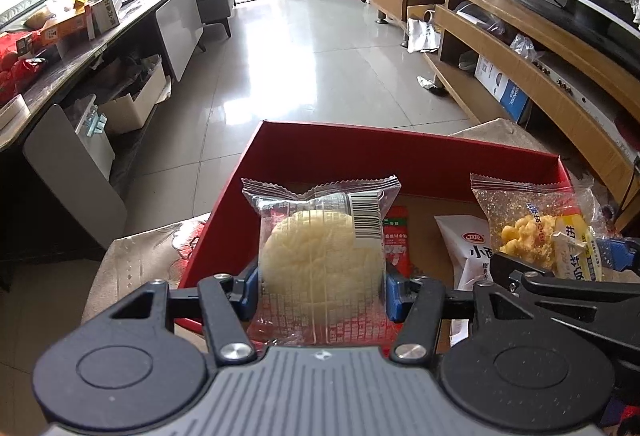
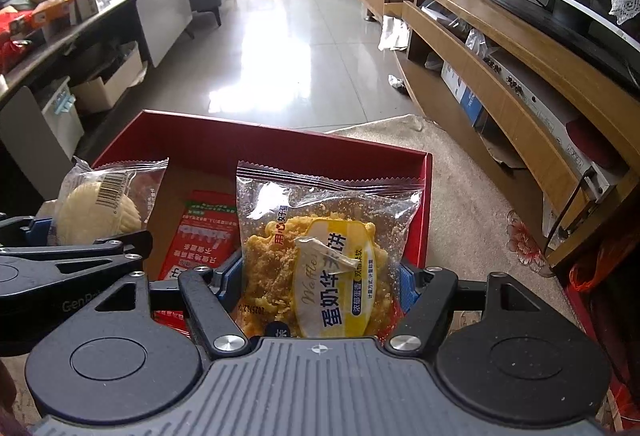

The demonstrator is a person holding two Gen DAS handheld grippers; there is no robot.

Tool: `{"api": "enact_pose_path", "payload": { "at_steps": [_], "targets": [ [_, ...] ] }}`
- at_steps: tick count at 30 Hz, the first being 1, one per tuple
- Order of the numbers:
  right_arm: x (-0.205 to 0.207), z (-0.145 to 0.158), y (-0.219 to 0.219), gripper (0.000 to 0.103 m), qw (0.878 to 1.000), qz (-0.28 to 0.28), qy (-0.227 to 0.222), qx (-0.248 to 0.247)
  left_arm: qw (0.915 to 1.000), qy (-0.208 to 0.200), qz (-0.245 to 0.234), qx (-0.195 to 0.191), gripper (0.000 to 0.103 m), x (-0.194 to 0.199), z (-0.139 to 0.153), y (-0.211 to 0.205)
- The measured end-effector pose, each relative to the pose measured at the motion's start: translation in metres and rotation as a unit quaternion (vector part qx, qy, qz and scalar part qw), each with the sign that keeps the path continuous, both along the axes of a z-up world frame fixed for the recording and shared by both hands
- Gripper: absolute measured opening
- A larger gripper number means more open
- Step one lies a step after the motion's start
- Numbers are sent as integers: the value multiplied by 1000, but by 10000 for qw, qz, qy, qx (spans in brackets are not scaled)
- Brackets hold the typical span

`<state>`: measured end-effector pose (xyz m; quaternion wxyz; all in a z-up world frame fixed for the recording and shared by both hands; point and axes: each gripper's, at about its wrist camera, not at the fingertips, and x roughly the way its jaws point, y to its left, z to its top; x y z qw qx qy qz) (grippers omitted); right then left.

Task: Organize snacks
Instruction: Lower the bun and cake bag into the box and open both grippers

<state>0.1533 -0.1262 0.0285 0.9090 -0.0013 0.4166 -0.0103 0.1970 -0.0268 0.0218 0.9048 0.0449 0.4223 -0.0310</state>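
Between the left gripper's [image 1: 322, 286] blue pads sits a clear-wrapped round pale pastry [image 1: 320, 256], clamped; the right gripper [image 2: 320, 286] grips a clear-wrapped crumbly yellow waffle [image 2: 320, 268], both above the red cardboard box [image 1: 400, 155].

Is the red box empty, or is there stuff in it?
Not empty. The red box already holds a red packet and a white packet on its floor.

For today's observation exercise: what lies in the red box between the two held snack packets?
In the left wrist view, between the round pastry packet and the waffle packet, a red sachet and a white packet lie in the red box.
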Motion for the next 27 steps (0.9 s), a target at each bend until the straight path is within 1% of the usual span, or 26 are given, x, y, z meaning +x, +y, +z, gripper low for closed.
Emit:
{"api": "enact_pose_path", "payload": {
  "at_steps": [12, 18, 23, 27],
  "targets": [
    [2, -6, 2, 77, 9999, 34, 68, -93, 9999, 44, -27, 136, 55, 2, -6, 0],
    [3, -8, 1, 78, 9999, 36, 104, -97, 9998, 67, -38, 174, 58, 2, -7, -1],
    [3, -8, -1, 79, 9999, 31, 121, -51, 9999, 48, -13, 155, 63, 3, -5, 1],
    [2, -6, -3, 83, 10000, -8, 66, -6, 10000, 16, 25, 80, 67, 2, -2, 5]
  ]
}}
